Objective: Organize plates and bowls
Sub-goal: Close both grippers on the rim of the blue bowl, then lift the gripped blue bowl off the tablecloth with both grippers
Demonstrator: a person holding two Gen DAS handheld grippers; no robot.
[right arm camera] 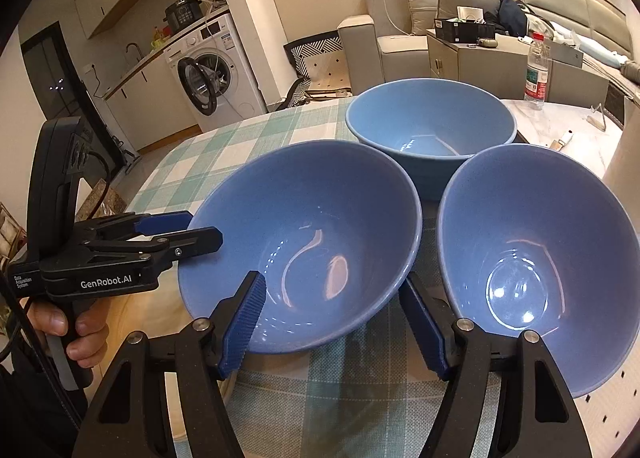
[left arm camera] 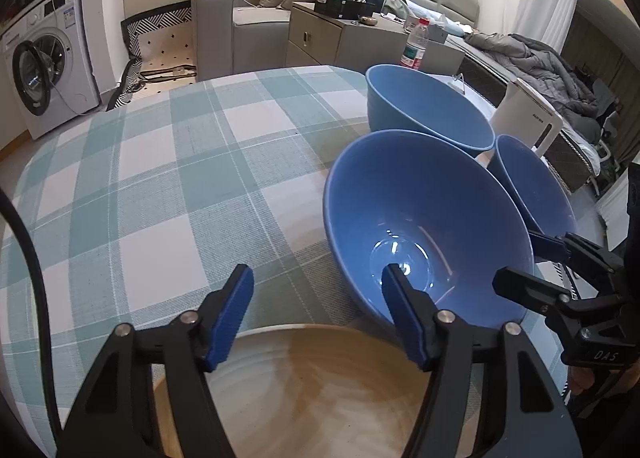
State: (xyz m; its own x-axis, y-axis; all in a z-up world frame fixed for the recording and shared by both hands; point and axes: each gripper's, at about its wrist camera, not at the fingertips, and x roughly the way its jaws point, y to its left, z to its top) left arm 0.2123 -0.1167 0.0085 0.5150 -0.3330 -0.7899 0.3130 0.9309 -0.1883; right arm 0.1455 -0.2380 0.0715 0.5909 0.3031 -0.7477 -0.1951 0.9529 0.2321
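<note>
Three blue bowls stand close together on the checked tablecloth (left arm camera: 160, 177). I am working on the nearest one to my left side, the middle bowl (left arm camera: 428, 209). The far bowl (left arm camera: 424, 109) sits behind it. The right-hand bowl (left arm camera: 528, 185) stands just beside it, with their rims almost meeting.

My left gripper (left arm camera: 318, 298) points down at the middle bowl's near left wall. Its jaws stand apart. One blue pad hangs in front of the bowl's inside and the other is over the cloth outside it, so the wall lies between them (a thin wall in a wide gap, with no pad pressing on it). A tan plate (left arm camera: 320, 378) lies directly under this gripper, and its far rim is just beside the bowl's foot. From the right wrist view I can see my left hand (right arm camera: 68, 322) wrapped around that gripper's handle.

My right gripper (right arm camera: 334, 318) comes at the same bowl from the other side. Its jaws are also apart. The left pad overlaps the bowl's inside, and the right pad reaches into the narrow space between the middle bowl and the right-hand bowl. I see no squeeze on the wall there either.

All three bowls are upright and empty, and light glints off their glazed bottoms. A water bottle (right arm camera: 536, 73) stands on the bare table beyond the far bowl.
</note>
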